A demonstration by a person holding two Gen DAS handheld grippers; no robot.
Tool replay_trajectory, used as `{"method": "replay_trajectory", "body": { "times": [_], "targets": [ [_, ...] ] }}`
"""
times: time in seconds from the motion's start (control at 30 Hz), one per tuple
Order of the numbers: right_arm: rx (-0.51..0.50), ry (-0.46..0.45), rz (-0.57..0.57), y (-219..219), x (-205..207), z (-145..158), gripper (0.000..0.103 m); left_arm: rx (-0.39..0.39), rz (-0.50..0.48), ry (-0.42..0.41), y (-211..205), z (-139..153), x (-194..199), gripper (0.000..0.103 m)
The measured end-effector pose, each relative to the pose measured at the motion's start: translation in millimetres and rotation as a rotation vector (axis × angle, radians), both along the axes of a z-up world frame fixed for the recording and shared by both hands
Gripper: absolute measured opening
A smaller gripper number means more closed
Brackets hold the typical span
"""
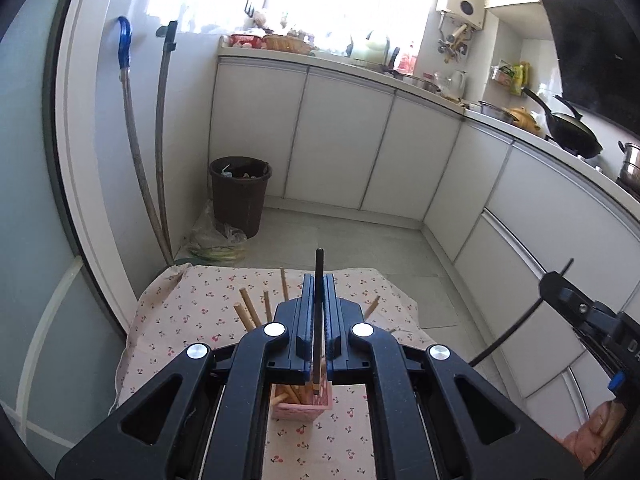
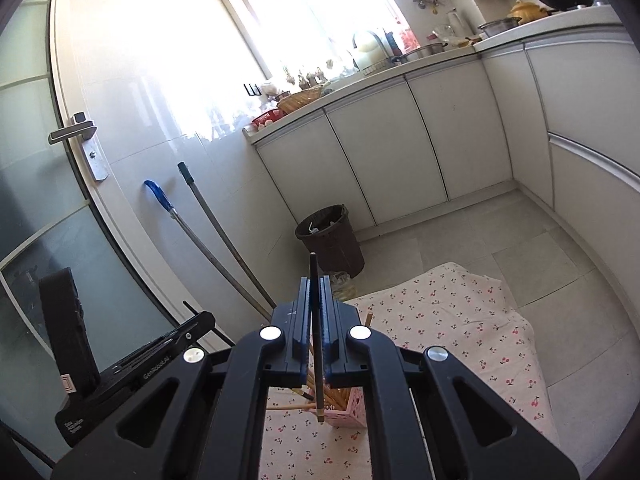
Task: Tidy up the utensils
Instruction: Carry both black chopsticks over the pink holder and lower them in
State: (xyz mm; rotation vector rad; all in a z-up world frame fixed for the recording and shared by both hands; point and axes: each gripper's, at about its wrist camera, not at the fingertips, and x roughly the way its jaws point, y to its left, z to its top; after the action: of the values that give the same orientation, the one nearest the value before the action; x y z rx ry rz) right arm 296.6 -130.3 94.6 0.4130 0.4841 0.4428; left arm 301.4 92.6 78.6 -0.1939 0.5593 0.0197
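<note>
Both my grippers are clamped tight, left gripper (image 1: 319,280) and right gripper (image 2: 316,282) each on one dark chopstick (image 1: 318,320) (image 2: 316,336), held above the pink holder (image 1: 303,404) mid-table on the cherry cloth (image 1: 192,304). Step, I judge: carry to holder. Next: line each tip over its opening, lower, then release.

White lettering on the left gripper (image 2: 188,326) body (seen sideways) seems to read "Genrobot.AI".

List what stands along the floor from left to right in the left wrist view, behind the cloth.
Blue-handled pole → dark-handled pole → plastic bag → brown bin → white cabinets.
</note>
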Motion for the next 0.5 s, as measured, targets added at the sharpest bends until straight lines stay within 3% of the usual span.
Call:
{"method": "replay_trajectory", "body": {
  "times": [0.13, 0.5],
  "targets": [
    [-0.024, 0.027, -0.011, 10, 13, -11, 0.005, -0.087, 0.037, 0.1, 21, -28, 17, 0.007],
    [-0.042, 0.059, -0.037, 35, 35, -31, 0.005, -0.145, 0.101, 0.018, 52, 3, -12, 0.013]
  ]
}}
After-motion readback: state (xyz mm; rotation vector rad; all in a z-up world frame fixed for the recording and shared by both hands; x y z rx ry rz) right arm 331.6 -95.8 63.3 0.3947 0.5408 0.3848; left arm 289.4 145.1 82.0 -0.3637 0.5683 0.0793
